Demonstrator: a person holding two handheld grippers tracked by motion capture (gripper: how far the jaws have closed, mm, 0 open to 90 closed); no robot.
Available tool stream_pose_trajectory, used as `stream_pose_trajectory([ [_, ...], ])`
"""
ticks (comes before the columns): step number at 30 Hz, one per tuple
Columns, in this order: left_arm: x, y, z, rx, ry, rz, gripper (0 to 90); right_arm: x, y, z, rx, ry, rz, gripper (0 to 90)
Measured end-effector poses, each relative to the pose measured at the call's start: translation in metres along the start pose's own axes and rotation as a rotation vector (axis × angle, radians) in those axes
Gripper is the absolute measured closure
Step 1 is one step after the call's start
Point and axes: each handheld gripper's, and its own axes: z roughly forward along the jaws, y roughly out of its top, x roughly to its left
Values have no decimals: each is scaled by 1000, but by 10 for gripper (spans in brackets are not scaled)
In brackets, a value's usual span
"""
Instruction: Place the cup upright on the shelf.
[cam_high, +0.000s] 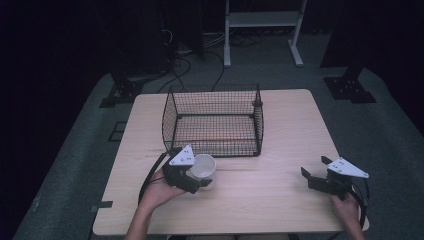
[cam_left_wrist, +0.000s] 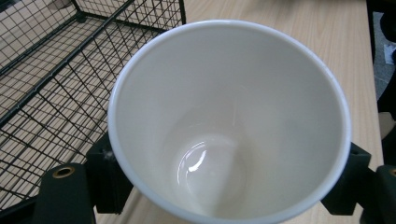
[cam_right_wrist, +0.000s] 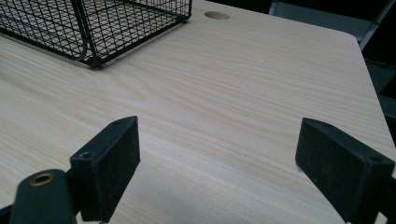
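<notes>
A white cup sits in my left gripper, just in front of the black wire basket. In the left gripper view the cup is empty, its mouth faces the camera, and the two black jaws press on its sides low in the picture. My left gripper is shut on the cup. The basket's mesh wall stands close on the left of that view. My right gripper rests near the table's right front edge. Its black jaws stand wide apart over bare wood in the right gripper view, open, with nothing between them.
The wire basket stands on the middle of the light wooden table, open at the top. A round hole is cut into the tabletop far off. Cables and a metal stand lie on the floor behind the table.
</notes>
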Motion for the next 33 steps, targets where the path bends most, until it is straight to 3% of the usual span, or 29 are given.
stream_pose_trajectory([
  [33, 25, 42, -15, 16, -22, 38, 211, -1, 0, 0, 1, -3, 19, 130],
])
